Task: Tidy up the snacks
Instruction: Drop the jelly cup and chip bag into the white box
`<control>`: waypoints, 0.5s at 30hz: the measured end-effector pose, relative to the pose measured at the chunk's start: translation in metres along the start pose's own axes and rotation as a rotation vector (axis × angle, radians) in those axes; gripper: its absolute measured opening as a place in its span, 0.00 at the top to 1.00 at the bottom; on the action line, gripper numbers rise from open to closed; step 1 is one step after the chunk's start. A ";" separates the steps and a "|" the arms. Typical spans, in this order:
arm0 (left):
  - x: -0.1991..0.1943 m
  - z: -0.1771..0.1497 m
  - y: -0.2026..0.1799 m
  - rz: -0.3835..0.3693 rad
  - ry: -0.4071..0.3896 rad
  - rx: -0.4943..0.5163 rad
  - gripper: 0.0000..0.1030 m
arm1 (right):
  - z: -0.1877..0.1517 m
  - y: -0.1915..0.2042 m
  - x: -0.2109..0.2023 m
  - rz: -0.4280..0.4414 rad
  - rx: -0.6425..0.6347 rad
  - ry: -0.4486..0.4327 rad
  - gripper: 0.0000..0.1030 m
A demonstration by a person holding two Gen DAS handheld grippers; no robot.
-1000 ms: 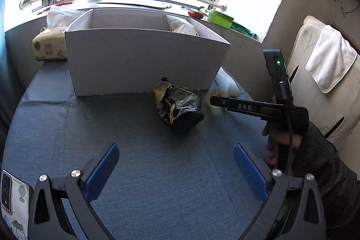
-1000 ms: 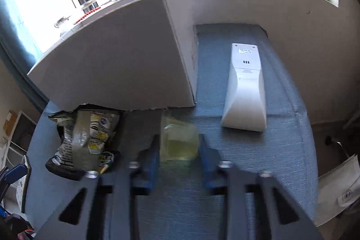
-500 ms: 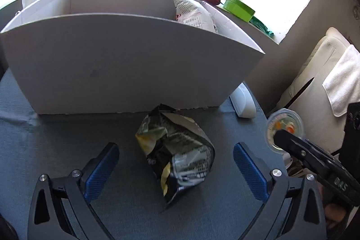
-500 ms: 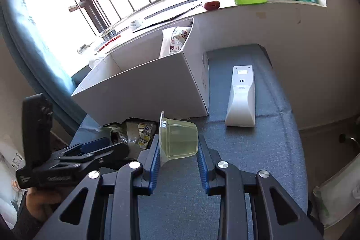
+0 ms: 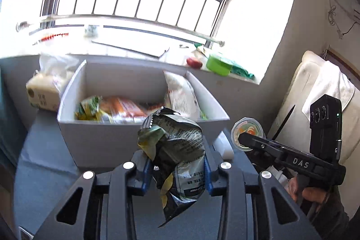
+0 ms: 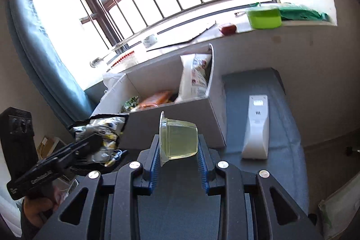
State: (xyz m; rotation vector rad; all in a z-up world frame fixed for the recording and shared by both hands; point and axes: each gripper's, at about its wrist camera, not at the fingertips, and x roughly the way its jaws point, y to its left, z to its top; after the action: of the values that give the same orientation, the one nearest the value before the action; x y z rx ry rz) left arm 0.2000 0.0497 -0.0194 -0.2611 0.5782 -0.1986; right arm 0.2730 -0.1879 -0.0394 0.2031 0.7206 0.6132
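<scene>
The left hand-held gripper (image 5: 177, 169) is clamped on a dark crumpled chip bag (image 5: 175, 145), held clear of the counter (image 5: 45, 172) in front of the white box (image 5: 108, 138). In the left wrist view the bag's top edge overlaps the box's near wall at about 12 o'clock from the fingers. The right hand-held gripper (image 6: 178, 155) is clamped on a clear jelly cup (image 6: 178, 138), which lies on its side with its lid rim facing 9 o'clock, raised above the counter before the box's near right corner. From the left camera the cup (image 5: 247, 133) shows at 3 o'clock of the bag, lid facing the lens. Inside the box lie an orange packet (image 6: 155, 100), a green packet (image 5: 88, 106) and a white bag (image 6: 194, 80) leaning on the right wall. A white remote (image 6: 256, 127) lies on the counter at 3 o'clock of the box. A tissue pack (image 5: 46, 91) stands at the box's 9 o'clock.
</scene>
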 end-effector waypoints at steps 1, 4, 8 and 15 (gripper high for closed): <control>-0.002 0.012 0.003 0.015 -0.024 0.006 0.62 | 0.011 0.007 0.006 -0.005 -0.013 -0.002 0.68; 0.006 0.049 0.017 0.031 -0.050 -0.004 0.62 | 0.043 0.024 0.028 0.002 -0.042 -0.001 0.68; 0.032 0.085 0.032 0.092 -0.071 0.010 0.61 | 0.082 0.040 0.064 -0.090 -0.101 0.022 0.68; 0.044 0.106 0.050 0.079 -0.073 -0.013 0.00 | 0.118 0.035 0.082 -0.119 -0.058 -0.017 0.00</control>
State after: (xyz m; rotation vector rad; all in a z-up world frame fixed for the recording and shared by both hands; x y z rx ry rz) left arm 0.3012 0.1061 0.0286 -0.2569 0.5163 -0.1086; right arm 0.3841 -0.1079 0.0157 0.1108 0.6921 0.5179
